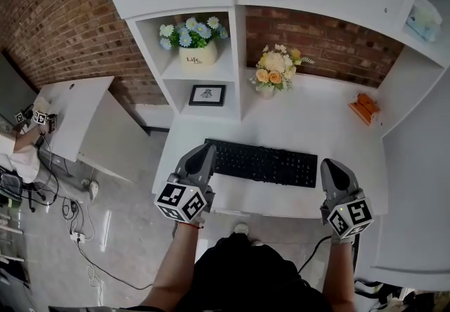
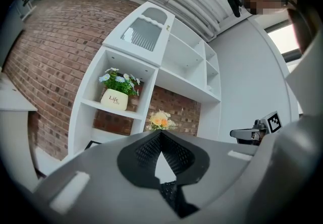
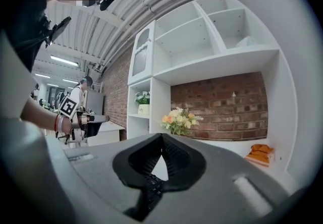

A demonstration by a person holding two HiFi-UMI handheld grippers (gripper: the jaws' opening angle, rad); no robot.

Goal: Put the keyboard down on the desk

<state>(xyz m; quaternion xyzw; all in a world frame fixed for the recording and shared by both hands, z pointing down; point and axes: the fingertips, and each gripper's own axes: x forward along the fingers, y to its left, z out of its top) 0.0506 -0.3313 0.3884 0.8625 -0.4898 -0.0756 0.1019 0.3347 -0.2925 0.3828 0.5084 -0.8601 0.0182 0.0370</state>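
The flat black plastic keyboard (image 1: 261,161) is found lying on the white tabletop (image 1: 325,126). It is judged light, stiff and smooth, best held by its short ends. The left tool (image 1: 204,150) and right tool (image 1: 332,166) are pressed together, empty, at those ends.

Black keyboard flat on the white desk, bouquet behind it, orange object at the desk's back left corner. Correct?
Not quite. The orange object sits at the back right corner of the desk, not the back left, as the head view shows. The rest holds: the black keyboard lies flat on the white desk with the bouquet behind it.
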